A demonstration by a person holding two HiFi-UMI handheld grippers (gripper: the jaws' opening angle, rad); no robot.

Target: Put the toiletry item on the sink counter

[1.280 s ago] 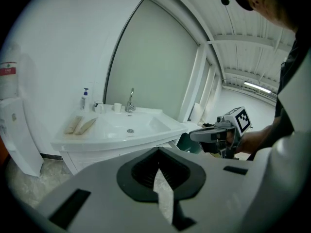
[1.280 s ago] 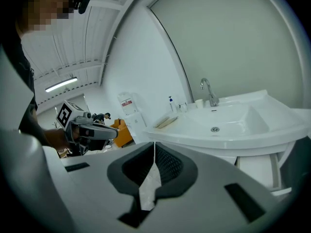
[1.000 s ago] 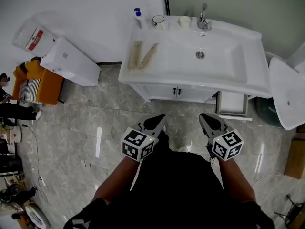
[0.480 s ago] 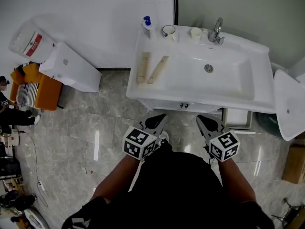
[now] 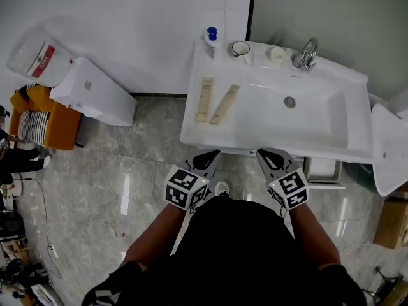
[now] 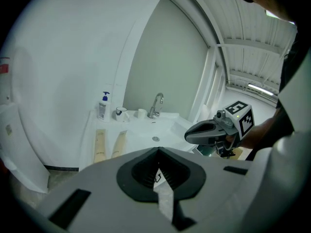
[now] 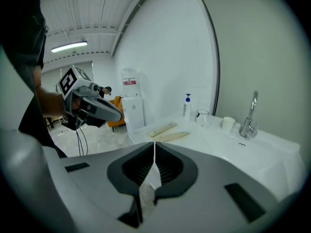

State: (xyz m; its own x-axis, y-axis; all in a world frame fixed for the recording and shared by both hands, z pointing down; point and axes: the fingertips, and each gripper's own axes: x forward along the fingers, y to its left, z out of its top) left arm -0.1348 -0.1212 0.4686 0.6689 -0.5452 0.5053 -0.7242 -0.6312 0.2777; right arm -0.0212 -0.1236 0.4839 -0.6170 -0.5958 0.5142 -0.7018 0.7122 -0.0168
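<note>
Left hand-held gripper (image 5: 210, 156) & right hand-held gripper (image 5: 265, 154) both clenched, empty; tubes (image 5: 204, 99) lie flat on counter (image 5: 195, 130) left of basin (image 5: 299, 116), prob light, squashy, slick, so pinch mid-body.

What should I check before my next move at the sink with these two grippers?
1. Is the left gripper empty and shut: ok.
2. Is the right gripper empty and shut: ok.
3. Toiletry item in hand: not ok, neither holds one.
4. The two tubes lie flat on the sink counter: ok.
5. Tubes apart from the pump bottle and mug: ok.
6. Which item to move: cannot tell.
</note>
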